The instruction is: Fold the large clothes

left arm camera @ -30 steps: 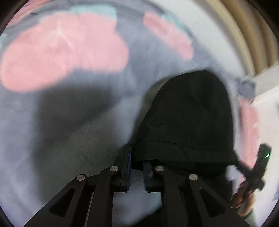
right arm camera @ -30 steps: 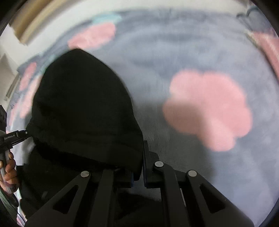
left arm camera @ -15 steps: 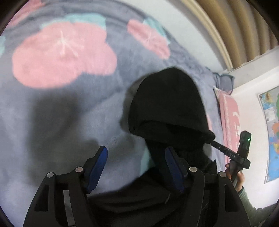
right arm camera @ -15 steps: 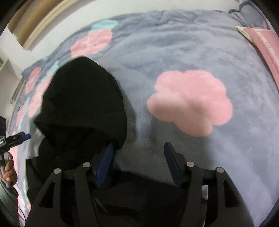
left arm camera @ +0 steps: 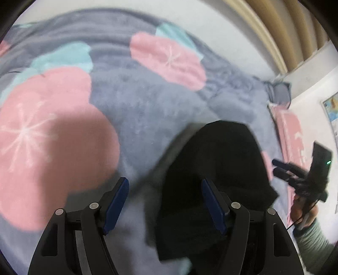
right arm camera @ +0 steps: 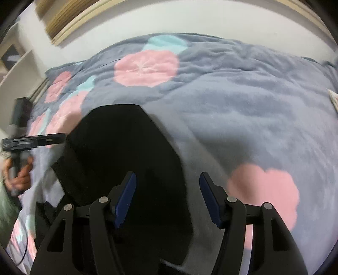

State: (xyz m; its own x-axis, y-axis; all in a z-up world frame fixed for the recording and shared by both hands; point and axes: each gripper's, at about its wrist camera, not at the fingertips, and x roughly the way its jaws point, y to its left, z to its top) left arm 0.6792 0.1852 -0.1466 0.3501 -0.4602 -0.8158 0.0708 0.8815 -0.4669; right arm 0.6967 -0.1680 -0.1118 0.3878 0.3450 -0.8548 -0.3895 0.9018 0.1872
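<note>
A black hooded garment [left arm camera: 213, 169] lies on a grey fleece blanket with pink flowers [left arm camera: 147, 101]. Its hood end points away from me in both views, and it also shows in the right wrist view [right arm camera: 126, 152]. My left gripper [left arm camera: 164, 203] is open and empty, raised over the garment's left edge. My right gripper [right arm camera: 168, 198] is open and empty, raised over the garment's right edge. The other gripper shows at the side of each view, at the right of the left wrist view [left arm camera: 304, 179] and at the left of the right wrist view [right arm camera: 31, 142]. The garment's lower part is hidden below the frames.
The blanket [right arm camera: 243, 101] covers a bed. A pink pillow [left arm camera: 289, 131] lies at the right end. A white wall and a wooden headboard or slats [right arm camera: 88, 19] stand behind. A map [left arm camera: 331, 107] hangs on the right wall.
Both grippers were shut on the garment's hood edges a second ago. They have opened, let go and drawn back and up. The garment now lies on the blanket.
</note>
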